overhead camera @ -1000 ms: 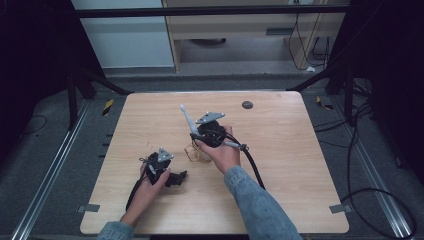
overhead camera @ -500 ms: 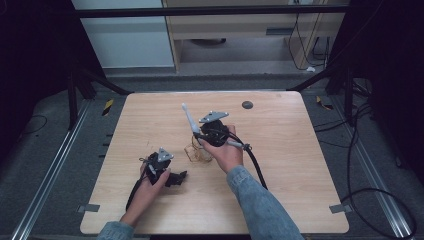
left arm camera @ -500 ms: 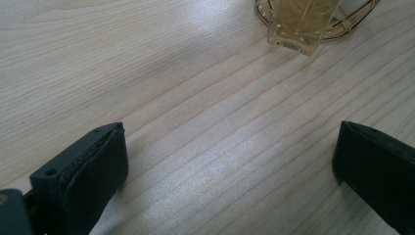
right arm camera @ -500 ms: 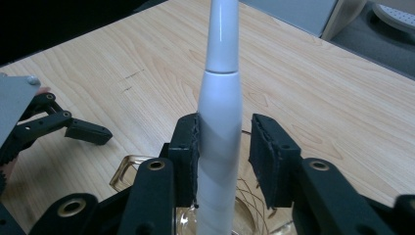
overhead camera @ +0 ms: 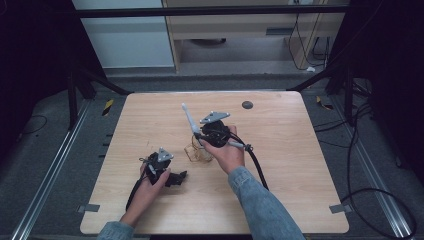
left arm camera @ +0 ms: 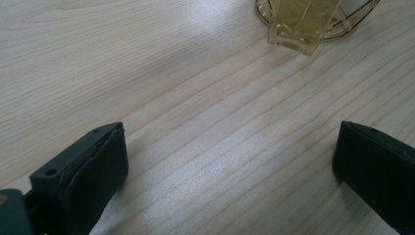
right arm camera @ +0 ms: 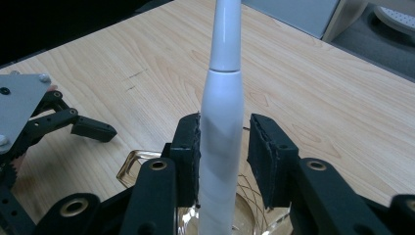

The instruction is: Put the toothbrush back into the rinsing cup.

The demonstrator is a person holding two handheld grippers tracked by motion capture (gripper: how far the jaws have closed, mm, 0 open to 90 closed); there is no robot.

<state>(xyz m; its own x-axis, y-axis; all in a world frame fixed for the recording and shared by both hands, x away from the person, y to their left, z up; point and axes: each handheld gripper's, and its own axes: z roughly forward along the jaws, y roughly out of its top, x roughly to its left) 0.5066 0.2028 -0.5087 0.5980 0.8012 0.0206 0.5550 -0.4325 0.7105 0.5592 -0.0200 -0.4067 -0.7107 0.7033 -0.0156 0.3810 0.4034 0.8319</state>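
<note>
A white electric toothbrush (overhead camera: 189, 119) stands tilted, its head pointing up and away from the person. Its lower end sits in a clear glass cup (overhead camera: 196, 151) held in a gold wire frame. My right gripper (overhead camera: 196, 134) is shut on the toothbrush (right arm camera: 222, 122) handle just above the cup (right arm camera: 132, 164). My left gripper (overhead camera: 176, 178) rests on the table to the cup's near left, with open jaws and nothing between them. In the left gripper view the two black fingers (left arm camera: 93, 166) stand far apart over bare wood, and the cup (left arm camera: 303, 22) is ahead of them.
The wooden table (overhead camera: 300, 165) has a small dark round disc (overhead camera: 247, 105) near its far edge. Black cables trail from both grippers toward the person. Metal rails and dark floor surround the table; a cabinet stands beyond it.
</note>
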